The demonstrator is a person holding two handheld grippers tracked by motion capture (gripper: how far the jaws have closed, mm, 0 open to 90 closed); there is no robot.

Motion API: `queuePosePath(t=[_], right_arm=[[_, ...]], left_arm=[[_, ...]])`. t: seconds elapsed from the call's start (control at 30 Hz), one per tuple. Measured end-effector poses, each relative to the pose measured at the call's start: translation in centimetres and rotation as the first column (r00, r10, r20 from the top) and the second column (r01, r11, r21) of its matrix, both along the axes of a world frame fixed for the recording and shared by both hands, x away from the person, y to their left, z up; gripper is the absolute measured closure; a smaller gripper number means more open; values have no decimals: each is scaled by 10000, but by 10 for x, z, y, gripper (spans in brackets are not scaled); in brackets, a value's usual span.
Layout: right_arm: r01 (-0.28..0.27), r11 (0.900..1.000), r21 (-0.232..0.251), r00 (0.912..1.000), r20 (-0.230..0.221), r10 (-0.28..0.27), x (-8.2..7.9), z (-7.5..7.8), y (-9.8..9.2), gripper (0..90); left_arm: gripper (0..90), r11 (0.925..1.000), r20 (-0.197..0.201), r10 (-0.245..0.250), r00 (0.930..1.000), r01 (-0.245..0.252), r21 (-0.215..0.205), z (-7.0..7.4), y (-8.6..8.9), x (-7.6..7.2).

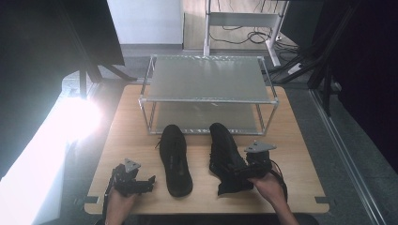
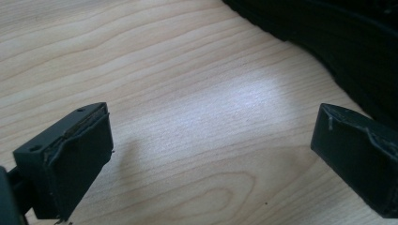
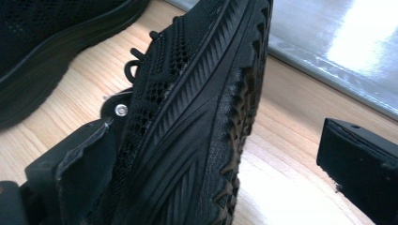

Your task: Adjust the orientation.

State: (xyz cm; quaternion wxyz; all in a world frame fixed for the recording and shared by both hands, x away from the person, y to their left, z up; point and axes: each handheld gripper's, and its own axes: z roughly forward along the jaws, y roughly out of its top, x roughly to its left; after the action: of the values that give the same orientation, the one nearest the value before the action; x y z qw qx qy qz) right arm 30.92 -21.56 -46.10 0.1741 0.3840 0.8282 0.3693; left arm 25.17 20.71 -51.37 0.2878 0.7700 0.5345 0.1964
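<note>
Tipping on its edge between the right tool's (image 1: 239,172) parted jaws, the right shoe (image 1: 226,157) — left tool (image 1: 149,184) gapes over bare counter (image 1: 291,159)

- A lab or test room set up for recording, not a home.
- Black curtains (image 1: 371,70) close in the right of the frame.
- Loose cables (image 1: 244,36) lie on the floor at top centre.
- A strong lamp (image 1: 77,117) glares at left beside the wooden table (image 1: 300,164).
</note>
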Motion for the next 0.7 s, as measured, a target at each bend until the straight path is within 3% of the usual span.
queuePosePath(t=[0.23, 0.43, 0.7], right_arm=[[213, 9994, 288, 9998, 24, -214, 2, 2, -13, 0], [713, 9948, 721, 9973, 111, -723, 4, 7, -33, 0], [1740, 9794, 1023, 9835, 313, -1780, 7, 12, -69, 38]], left_arm=[[0, 10000, 27, 52, 10000, -52, -16, 0, 1, 0], [0, 10000, 28, 78, 10000, -79, 25, 0, 2, -1], [0, 10000, -62, 3, 10000, -3, 93, -1, 0, 0]])
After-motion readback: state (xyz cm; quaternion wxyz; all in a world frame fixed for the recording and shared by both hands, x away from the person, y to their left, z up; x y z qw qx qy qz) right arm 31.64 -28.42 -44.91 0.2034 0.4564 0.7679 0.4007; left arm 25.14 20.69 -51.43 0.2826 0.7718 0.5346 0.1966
